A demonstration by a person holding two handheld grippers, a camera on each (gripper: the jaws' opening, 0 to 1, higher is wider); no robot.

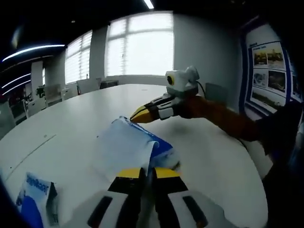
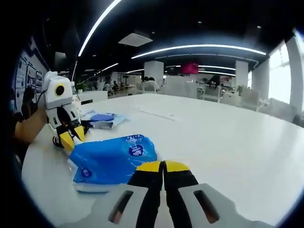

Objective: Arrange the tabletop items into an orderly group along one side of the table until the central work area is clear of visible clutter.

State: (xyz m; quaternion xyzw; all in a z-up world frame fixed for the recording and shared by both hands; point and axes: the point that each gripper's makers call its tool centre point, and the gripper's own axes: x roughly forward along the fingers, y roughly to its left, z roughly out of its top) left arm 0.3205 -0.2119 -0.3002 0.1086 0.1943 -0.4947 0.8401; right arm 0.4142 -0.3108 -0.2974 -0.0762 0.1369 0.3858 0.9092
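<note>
Left gripper view first: the left gripper has its yellow-tipped fingers pressed together, and they look to be pinching the near end of a blue pack, with its white side up. The pack lies on the white worktop, fairly near the edge on the person's side. The right gripper comes in from across the pack and sits just beside its far end; its fingers look closed from here, though whether they've actually got any of the pack I can't tell. A second blue and white packet lies off near the worktop edge, apart from the first.

Right gripper view: the right gripper has its fingers shut tight against each other, tips right at the pack; a pinch isn't clear. The left gripper stands at the opposite end of the pack with tips down on it. Beyond that, the packet lies near the same edge.

My guess is we're mid-move on the pack. Next it needs sliding or lifting over beside the packet so both sit grouped along that edge, which wants a firm hold at both ends since it looks floppy.
</note>
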